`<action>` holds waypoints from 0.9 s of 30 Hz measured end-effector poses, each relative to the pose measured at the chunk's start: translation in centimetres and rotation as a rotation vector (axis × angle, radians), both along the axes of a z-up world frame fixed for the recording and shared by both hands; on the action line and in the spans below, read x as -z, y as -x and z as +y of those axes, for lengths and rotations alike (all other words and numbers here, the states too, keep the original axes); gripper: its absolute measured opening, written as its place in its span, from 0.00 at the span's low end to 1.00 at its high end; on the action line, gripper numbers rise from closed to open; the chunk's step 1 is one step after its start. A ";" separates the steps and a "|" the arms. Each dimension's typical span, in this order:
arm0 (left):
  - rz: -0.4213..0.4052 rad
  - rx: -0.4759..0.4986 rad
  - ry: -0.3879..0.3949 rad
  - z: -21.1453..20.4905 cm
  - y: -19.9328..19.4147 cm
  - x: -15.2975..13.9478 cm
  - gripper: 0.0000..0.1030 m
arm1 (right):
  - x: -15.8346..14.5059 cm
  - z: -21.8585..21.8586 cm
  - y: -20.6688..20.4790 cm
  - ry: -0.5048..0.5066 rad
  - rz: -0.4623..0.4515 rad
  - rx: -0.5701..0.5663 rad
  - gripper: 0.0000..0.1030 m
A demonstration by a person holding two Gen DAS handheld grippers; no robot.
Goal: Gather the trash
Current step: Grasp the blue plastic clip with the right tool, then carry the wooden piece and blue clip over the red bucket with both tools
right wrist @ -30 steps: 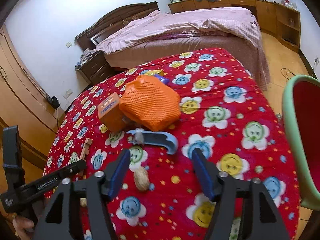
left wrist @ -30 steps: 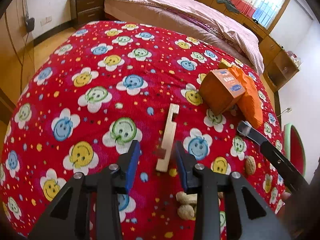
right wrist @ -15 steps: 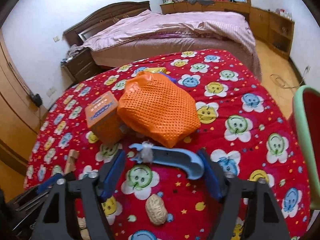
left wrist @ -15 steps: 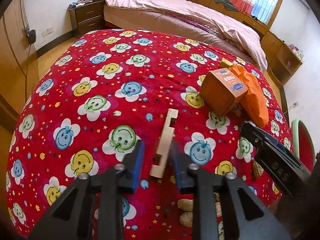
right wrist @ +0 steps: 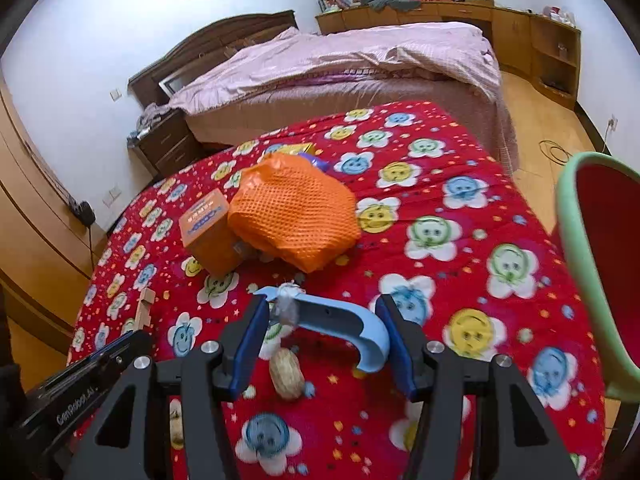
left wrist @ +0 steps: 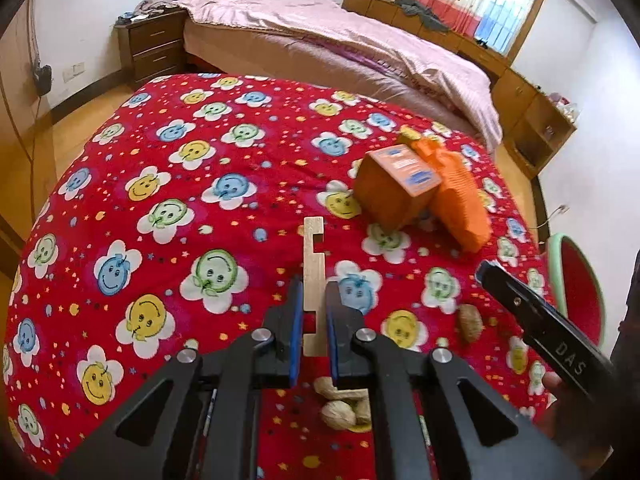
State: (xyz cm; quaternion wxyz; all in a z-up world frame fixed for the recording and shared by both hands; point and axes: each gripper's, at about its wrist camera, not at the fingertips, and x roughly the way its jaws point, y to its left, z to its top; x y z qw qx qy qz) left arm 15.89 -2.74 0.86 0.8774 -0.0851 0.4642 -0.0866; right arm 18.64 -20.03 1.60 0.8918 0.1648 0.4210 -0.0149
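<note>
The left gripper (left wrist: 313, 320) pinches the notched wooden strip (left wrist: 312, 276) lying on the red cloth (left wrist: 192, 184). The right gripper (right wrist: 320, 332), jaws just closing, straddles the blue curved piece (right wrist: 340, 320) without pressing it yet. A clean lift probably needs both grips firm first.

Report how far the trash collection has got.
Nothing looks binned yet. In hand: left gripper has just closed on the wooden strip; right gripper, closing, straddles the blue curved piece. Left: walnuts, orange box, orange mesh bag.
</note>
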 end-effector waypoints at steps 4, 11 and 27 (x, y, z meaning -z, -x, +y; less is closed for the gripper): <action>-0.022 0.027 0.012 -0.6 0.7 -1.1 0.09 | -1.3 -1.4 1.8 -0.019 -0.035 0.019 0.57; -0.057 0.080 0.026 -2.6 1.7 -2.9 0.09 | -3.3 -3.8 4.9 -0.024 -0.082 0.062 0.57; -0.085 0.262 0.076 -9.9 3.2 -5.9 0.09 | -5.5 -12.1 11.8 -0.006 -0.125 0.258 0.57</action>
